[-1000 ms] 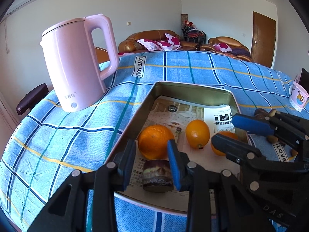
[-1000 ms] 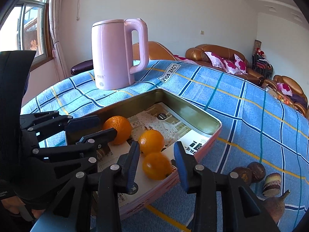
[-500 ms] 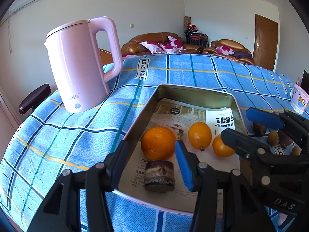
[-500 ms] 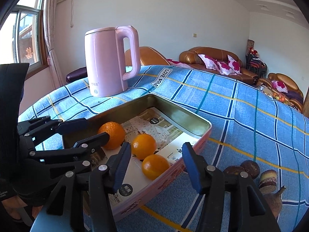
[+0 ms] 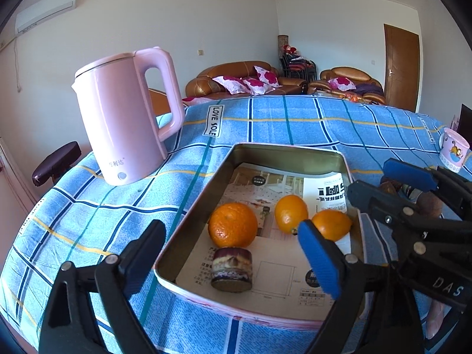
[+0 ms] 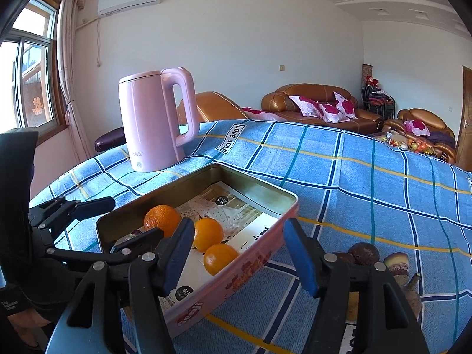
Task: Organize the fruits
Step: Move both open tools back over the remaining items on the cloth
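A: Left to right, what's written where?

B: Pink kettle [image 5: 126, 124], smooth plastic w/ loop handle, small Chinese logo low on its body, can't read it. Blue checked cloth [image 5: 280, 126] over the bench has a white "LOVE SOLE" tag [image 5: 214, 121]. Then the rectangular metal tin [image 5: 290, 150], rounded corners, pink printed outside w/ red lettering I can't make out. It's lined w/ a printed paper sheet [image 5: 274, 262], Chinese text, too small to read. Far right, a pink cartoon cup [image 5: 452, 153].

A: Fruit count?

B: In the tin: 3 round oranges — dimpled big orange [image 5: 233, 229] leftmost, 2 smoother ones [image 5: 291, 214] and [image 5: 332, 225] to its right. Plus 1 short purple cylinder piece [image 5: 233, 268], layered cut side, just in front of the big orange. On the cloth right of the tin: a cluster of dark brown round fruits [image 6: 362, 253] and another purple-capped piece [image 6: 396, 264]; exact no. unclear, partly hidden.

A: Tools?

B: Left tool [image 5: 233, 258] jaws wide & opening, straddling the tin's near-left corner; purple piece sits between, pads not touching it. Right tool [image 6: 239, 256] about half spread, opening; tin's near-right edge w/ an orange lies between the blue pads, not gripped.
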Tool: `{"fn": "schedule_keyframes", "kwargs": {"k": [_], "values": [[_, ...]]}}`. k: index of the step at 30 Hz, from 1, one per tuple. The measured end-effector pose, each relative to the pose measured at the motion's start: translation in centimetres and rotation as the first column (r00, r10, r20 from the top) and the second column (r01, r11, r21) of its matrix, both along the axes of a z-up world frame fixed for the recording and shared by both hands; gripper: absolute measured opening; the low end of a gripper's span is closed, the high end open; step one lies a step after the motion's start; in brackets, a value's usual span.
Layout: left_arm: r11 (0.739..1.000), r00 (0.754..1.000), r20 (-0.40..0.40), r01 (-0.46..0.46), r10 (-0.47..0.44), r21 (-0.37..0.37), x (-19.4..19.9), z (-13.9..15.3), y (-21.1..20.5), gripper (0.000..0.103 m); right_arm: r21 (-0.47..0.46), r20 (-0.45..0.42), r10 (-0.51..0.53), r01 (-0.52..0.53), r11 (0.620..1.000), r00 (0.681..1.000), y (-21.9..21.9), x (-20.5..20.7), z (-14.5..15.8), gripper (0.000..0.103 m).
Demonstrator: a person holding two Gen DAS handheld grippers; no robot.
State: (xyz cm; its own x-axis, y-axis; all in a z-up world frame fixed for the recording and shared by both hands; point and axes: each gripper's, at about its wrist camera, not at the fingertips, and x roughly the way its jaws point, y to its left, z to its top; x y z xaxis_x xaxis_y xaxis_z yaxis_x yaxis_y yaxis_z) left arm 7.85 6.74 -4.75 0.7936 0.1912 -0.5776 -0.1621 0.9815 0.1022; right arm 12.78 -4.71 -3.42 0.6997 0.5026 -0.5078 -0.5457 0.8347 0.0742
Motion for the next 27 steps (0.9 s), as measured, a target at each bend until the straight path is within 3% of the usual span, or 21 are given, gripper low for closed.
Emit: {"fn": "schedule_keyframes", "kwargs": {"k": [8,17,22,27], "values": [[1.0,0.999,0.018,0.026,-0.026,-0.005,-0.5,0.8,-1.4,0.093,0.002,0.024,-0.063,0.063,0.998,0.998,-3.6,-1.3,0.6,0.066],[0.992,0.992,0.029,0.121,-0.12,-0.044,-0.8,1.0,-5.5,0.094,-0.059,-0.041,-0.295,0.292,0.955,0.955,-13.8,-2.6,0.1,0.066],[0.984,0.984,0.028,0.177,-0.176,-0.036,-0.9,1.2,-8.0,0.094,-0.09,-0.12,-0.304,0.295,0.951,0.945,-16.2,-2.5,-0.9,0.066],[0.975,0.976,0.013,0.219,-0.219,-0.028,-0.7,1.1,-9.8,0.094,-0.116,-0.19,-0.285,0.267,0.957,0.94,-16.4,-2.2,-2.4,0.052]]}}
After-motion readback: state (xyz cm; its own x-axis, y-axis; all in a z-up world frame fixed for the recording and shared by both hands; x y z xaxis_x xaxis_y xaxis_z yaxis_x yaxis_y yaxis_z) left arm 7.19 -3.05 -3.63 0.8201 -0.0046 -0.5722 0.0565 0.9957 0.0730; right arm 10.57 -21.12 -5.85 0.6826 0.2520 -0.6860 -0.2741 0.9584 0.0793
